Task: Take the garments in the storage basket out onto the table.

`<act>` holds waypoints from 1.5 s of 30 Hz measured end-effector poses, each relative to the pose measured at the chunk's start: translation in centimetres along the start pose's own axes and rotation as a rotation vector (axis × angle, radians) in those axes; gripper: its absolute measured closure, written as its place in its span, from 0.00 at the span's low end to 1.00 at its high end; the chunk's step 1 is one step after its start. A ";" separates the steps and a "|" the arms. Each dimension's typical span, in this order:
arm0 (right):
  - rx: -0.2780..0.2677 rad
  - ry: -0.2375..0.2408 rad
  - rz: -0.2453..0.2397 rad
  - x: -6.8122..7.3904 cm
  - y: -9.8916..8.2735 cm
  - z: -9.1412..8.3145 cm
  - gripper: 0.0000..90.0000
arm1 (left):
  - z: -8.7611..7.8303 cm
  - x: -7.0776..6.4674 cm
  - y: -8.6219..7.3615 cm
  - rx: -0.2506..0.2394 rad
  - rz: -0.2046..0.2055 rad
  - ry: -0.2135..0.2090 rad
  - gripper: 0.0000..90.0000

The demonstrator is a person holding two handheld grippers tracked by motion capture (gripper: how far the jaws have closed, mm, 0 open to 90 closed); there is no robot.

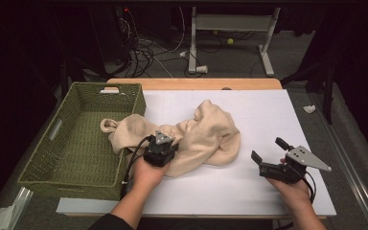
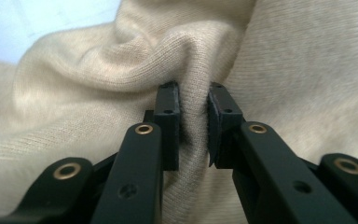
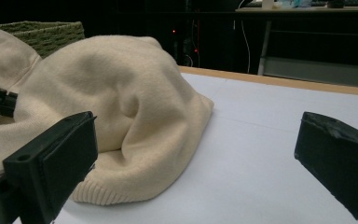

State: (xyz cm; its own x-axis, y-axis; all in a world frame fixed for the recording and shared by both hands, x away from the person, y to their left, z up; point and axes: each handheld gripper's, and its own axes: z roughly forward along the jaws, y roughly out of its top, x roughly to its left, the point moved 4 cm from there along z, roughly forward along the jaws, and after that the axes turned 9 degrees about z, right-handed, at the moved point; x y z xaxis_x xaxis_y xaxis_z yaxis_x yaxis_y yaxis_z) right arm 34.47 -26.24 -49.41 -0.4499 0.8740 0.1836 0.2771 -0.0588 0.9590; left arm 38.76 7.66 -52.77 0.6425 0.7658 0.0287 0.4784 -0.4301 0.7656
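Left gripper (image 2: 194, 123) pinching a fold of the cream sweater (image 1: 206, 136), sweater lying crumpled on the white table (image 1: 268, 120) beside the green basket (image 1: 72, 143), right gripper (image 1: 268, 153) hovering spread apart over the table.

Nothing readable anywhere here, honestly. No labels, brand names, numbers or signs that I can make out in any of the three views.
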 end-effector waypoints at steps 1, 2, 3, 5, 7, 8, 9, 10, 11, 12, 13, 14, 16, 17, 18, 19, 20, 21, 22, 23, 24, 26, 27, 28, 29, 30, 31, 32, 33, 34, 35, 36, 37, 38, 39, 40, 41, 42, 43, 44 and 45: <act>0.000 0.000 0.000 0.0 0.0 0.0 0.00 | 0.3 -0.6 0.5 -0.018 0.008 -0.015 0.83; 0.000 0.000 0.001 0.0 0.0 0.0 0.00 | 0.5 -1.2 1.0 -0.029 0.018 -0.025 0.84; 0.000 0.000 0.001 0.0 0.0 0.0 0.00 | 0.8 -1.8 1.5 -0.036 0.030 -0.033 0.84; 0.000 0.001 0.001 0.0 0.0 0.0 0.00 | 1.7 -2.9 2.6 -0.051 0.036 -0.077 0.84; 0.000 0.000 0.000 0.0 0.0 0.0 0.00 | 2.5 -4.2 3.6 -0.059 0.064 -0.091 0.84; -0.002 0.000 0.003 0.0 0.0 0.0 0.00 | 2.9 -4.7 4.1 -0.065 0.076 -0.100 0.84; -0.003 0.000 0.000 0.0 0.0 -0.1 0.00 | 3.3 -5.4 4.6 -0.072 0.078 -0.124 0.84; -0.003 0.001 0.001 -0.1 0.0 -0.1 0.00 | 3.3 -5.4 4.6 -0.072 0.078 -0.124 0.84; -0.003 0.001 0.001 -0.1 0.0 -0.1 0.00 | 3.7 -5.9 5.0 -0.076 0.089 -0.138 0.84; -0.003 0.002 0.001 -0.1 0.0 -0.1 0.00 | 4.0 -6.5 5.5 -0.079 0.104 -0.142 0.84; 0.000 0.002 0.001 -0.2 0.0 -0.1 0.00 | 4.4 -7.2 6.0 -0.086 0.121 -0.158 0.84; -0.001 0.001 0.004 -0.2 0.0 -0.1 0.00 | 4.7 -7.8 6.5 -0.094 0.123 -0.179 0.84; -0.004 0.003 0.003 -0.2 0.0 -0.1 0.00 | 5.2 -9.4 7.3 -0.103 0.160 -0.199 0.84; -0.005 0.004 0.002 -0.2 0.0 -0.2 0.00 | 5.4 -10.0 7.6 -0.108 0.169 -0.209 0.84; -0.005 0.004 0.003 -0.2 0.0 -0.2 0.00 | 5.5 -10.4 7.8 -0.113 0.174 -0.219 0.84; -0.004 0.004 0.004 -0.2 0.0 -0.2 0.00 | 5.6 -10.7 8.0 -0.118 0.171 -0.231 0.84; -0.003 0.005 0.004 -0.2 0.0 -0.1 0.00 | 5.6 -10.8 8.0 -0.122 0.167 -0.236 0.84; -0.002 0.006 0.005 -0.2 0.0 -0.1 0.00 | 5.5 -10.6 7.9 -0.124 0.161 -0.235 0.84; -0.002 0.007 0.005 -0.2 0.0 -0.1 0.00 | 5.3 -10.3 7.7 -0.129 0.147 -0.237 0.83; -0.003 0.009 0.004 -0.2 0.0 -0.1 0.00 | 5.3 -10.3 7.7 -0.129 0.147 -0.237 0.80; -0.004 0.010 0.003 -0.1 0.0 -0.1 0.00 | 5.0 -9.9 7.5 -0.137 0.134 -0.244 0.76; -0.004 0.009 0.003 -0.2 0.0 -0.1 0.00 | 4.0 -8.9 6.8 -0.151 0.110 -0.249 0.70; -0.002 0.008 0.007 -0.2 0.0 -0.1 0.00 | 3.5 -8.5 6.6 -0.159 0.110 -0.238 0.63; -0.002 0.007 0.008 -0.2 0.0 -0.1 0.00 | 2.8 -7.9 6.3 -0.162 0.120 -0.215 0.56; -0.002 0.007 0.008 -0.2 0.0 -0.1 0.00 | 2.1 -7.2 6.1 -0.161 0.132 -0.188 0.53; -0.002 0.007 0.006 -0.2 0.0 -0.1 0.00 | 1.1 -6.1 5.8 -0.170 0.132 -0.154 0.48; -0.003 0.007 0.006 -0.1 0.0 -0.1 0.00 | 0.4 -5.1 5.7 -0.173 0.121 -0.121 0.44; -0.002 0.006 0.005 -0.1 0.0 -0.1 0.00 | -0.4 -4.0 5.5 -0.175 0.093 -0.091 0.40; 0.000 0.007 0.003 -0.1 0.0 -0.1 0.00 | -1.0 -3.0 5.3 -0.175 0.067 -0.073 0.34; 0.000 0.006 0.003 0.0 0.0 -0.1 0.00 | -1.7 -1.8 4.8 -0.161 0.043 -0.047 0.30; -0.002 0.005 0.001 0.0 0.0 -0.1 0.00 | -1.9 -1.0 4.3 -0.143 0.024 -0.017 0.27; -0.002 0.005 0.000 0.1 0.0 -0.1 0.00 | -1.9 -0.4 3.6 -0.117 0.011 -0.004 0.22; -0.002 0.005 0.001 0.1 0.0 0.0 0.00 | -1.9 -0.4 3.6 -0.117 0.011 -0.004 0.22; 0.000 0.005 0.001 0.2 0.0 0.0 0.00 | -1.5 0.1 2.7 -0.072 0.000 0.007 0.20; 0.000 0.005 0.001 0.2 0.0 0.0 0.00 | -1.0 0.3 1.9 -0.038 0.004 0.013 0.20; 0.001 0.004 0.001 0.2 0.0 0.0 0.00 | -0.5 0.4 1.2 -0.007 0.003 0.012 0.20; 0.002 0.004 0.000 0.2 -0.1 0.0 0.00 | 0.2 0.3 0.5 0.038 -0.001 0.012 0.20; 0.002 0.004 0.000 0.3 -0.1 0.0 0.00 | 0.8 0.3 0.1 0.078 -0.007 0.010 0.20; 0.002 0.004 -0.001 0.3 -0.1 0.0 0.00 | 1.2 0.3 -0.3 0.113 -0.030 -0.003 0.23; 0.002 0.003 0.000 0.3 -0.1 0.0 0.00 | 1.5 0.3 -0.7 0.132 -0.059 -0.017 0.35; 0.001 0.003 0.000 0.3 -0.1 0.0 0.00 | 1.5 0.3 -1.0 0.108 -0.052 0.005 0.44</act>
State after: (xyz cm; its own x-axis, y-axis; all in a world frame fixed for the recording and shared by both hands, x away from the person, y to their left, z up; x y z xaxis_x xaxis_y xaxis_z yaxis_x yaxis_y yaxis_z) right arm 34.34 -25.98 -49.42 -0.4519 0.8728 0.1845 0.2784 -0.0585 0.9587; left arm 39.38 7.54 -54.48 0.6122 0.7907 -0.0064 0.5733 -0.4383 0.6922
